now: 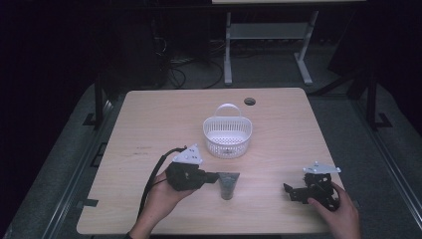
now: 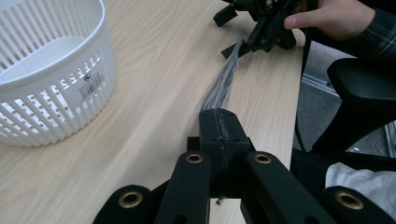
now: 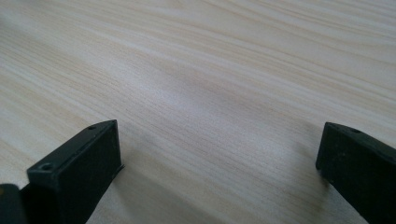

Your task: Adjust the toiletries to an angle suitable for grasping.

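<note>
My left gripper lies near the table's front edge, pointing right, shut on the flat edge of a dark grey plastic pouch. In the left gripper view the jaws are pressed together on the pouch, which stretches away as a thin strip toward the other gripper. My right gripper rests at the front right of the table in a hand, pointing left. Its jaws stand wide apart over bare wood, open, with nothing between them.
A white slatted basket with a handle stands mid-table, just behind the left gripper, and looks empty. The light wooden table has a cable hole at its far edge. A black chair sits beside the table.
</note>
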Motion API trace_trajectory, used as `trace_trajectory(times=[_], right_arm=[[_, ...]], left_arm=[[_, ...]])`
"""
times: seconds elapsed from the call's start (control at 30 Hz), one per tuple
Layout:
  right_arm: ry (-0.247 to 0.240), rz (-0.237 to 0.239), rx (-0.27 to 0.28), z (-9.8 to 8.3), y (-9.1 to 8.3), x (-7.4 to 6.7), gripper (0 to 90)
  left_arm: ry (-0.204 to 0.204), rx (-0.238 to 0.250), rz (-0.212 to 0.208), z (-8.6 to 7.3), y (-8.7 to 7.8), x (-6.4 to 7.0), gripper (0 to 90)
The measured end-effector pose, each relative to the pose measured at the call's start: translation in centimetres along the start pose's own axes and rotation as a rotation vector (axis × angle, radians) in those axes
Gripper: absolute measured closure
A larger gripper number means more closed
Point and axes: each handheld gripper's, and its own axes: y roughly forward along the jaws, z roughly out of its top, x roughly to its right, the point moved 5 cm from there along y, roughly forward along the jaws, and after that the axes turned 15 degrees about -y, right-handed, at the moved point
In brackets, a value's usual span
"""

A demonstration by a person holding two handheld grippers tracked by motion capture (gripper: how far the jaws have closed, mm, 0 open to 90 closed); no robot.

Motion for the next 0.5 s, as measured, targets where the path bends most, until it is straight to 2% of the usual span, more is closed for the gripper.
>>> trace_trajectory(times=[0.5], right_arm=[[0.000,0.001,0.000,0.0,0.0,0.0,0.0]], left_arm=[[0.010,0.006,0.026,0.6,0.4,-1.1,89.5]])
